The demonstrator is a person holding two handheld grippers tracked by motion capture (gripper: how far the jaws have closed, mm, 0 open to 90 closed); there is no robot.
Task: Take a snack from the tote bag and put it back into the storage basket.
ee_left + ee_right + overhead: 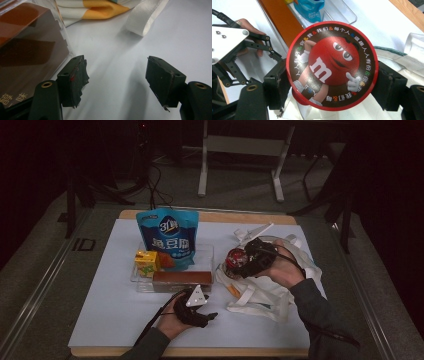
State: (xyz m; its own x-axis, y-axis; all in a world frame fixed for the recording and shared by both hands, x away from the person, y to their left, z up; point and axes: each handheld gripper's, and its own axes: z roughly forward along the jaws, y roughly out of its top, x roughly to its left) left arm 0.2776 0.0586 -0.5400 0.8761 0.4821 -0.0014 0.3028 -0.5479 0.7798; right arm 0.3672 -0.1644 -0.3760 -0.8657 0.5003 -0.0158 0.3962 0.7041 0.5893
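Right gripper point(332, 85) pinches red candy tub point(332, 66) above white tote bag point(260, 292); left gripper point(117, 80) spread, idle on table. Transfer step; next likely carry tub to clear tray point(207, 252).

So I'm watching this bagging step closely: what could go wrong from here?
The right gripper clamps the round M&M's tub only at its rim edges, so it could slip or twist out. The white tote bag beneath lies crumpled and flat, so the tub may land on the cloth rather than inside. The left gripper, open beside the brown box, isn't holding the bag mouth open, and a loose strap lies nearby to snag.
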